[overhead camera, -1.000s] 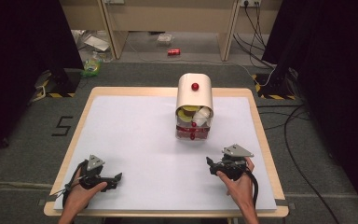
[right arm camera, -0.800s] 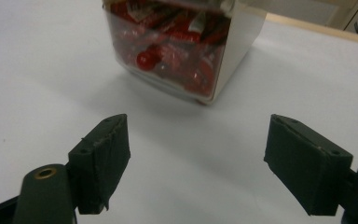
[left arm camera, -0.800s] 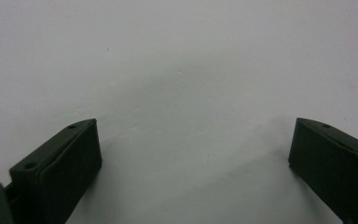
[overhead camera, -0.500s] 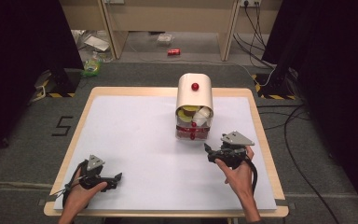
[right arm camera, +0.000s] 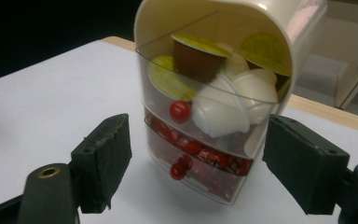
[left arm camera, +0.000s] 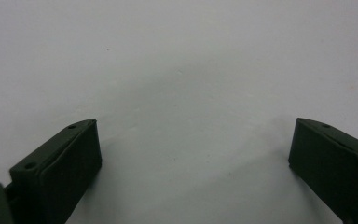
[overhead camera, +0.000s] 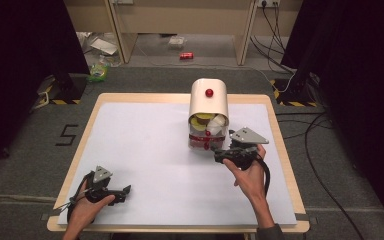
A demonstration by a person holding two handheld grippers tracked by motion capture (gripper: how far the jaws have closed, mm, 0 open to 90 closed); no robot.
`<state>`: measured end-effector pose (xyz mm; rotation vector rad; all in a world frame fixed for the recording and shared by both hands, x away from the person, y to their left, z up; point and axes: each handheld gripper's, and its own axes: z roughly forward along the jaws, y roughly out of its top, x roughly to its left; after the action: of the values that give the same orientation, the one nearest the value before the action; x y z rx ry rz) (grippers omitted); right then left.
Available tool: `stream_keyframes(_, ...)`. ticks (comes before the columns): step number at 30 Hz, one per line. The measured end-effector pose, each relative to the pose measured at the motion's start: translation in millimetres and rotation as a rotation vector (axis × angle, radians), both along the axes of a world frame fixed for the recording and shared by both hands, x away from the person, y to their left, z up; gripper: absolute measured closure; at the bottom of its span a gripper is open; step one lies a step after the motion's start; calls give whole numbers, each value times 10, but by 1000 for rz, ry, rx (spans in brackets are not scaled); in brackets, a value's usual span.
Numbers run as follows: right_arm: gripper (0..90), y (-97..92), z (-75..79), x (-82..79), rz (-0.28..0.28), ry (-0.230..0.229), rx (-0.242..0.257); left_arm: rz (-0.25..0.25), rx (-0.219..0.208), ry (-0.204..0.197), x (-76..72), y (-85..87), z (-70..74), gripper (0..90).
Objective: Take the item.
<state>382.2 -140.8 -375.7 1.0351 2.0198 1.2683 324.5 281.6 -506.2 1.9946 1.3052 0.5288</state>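
I have the right gripper (overhead camera: 219,153) just in front of the drawer box (right arm camera: 214,93), which stands at the table's (overhead camera: 145,150) far right. Its jaws have been closing yet stand wide, nothing between them. Best practice: centre on one red knob (right arm camera: 180,111), narrow further, then pull straight. The left gripper (overhead camera: 125,191) rests wide, empty.

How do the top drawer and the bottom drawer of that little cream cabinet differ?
The top drawer is deeper and holds large capsules, white, yellow-lidded and brown; the bottom drawer is shallower and packed with small red pieces. Both are clear plastic, each with a red knob, inside the cream cabinet.
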Motion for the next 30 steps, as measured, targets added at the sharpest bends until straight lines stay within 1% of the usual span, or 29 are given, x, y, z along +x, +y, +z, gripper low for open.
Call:
stream_keyframes(4,237,51,44,28,8,-11,6,0,0,0,0,0,0,16)
stream_keyframes(10,245,156,66,103,15,-30,6,0,1,0,-1,0,1,16)
stream_keyframes(12,245,198,80,137,22,-43,2,0,1,0,-1,0,1,16)
stream_keyframes(15,245,232,90,161,22,-46,0,0,1,0,-1,0,0,16)
stream_keyframes(16,241,275,93,193,30,-54,-9,0,1,0,-1,0,1,16)
stream_keyframes(19,241,284,78,228,28,-49,-17,0,0,0,0,0,0,16)
stream_keyframes(20,241,280,48,259,26,-37,-26,0,1,0,-1,0,1,16)
stream_keyframes(22,242,263,24,294,15,-33,-33,0,1,0,-1,0,1,16)
stream_keyframes(27,232,252,15,307,28,-29,-38,0,1,0,-1,0,0,16)
stream_keyframes(30,232,257,17,288,30,-31,-64,0,1,0,-2,0,0,16)
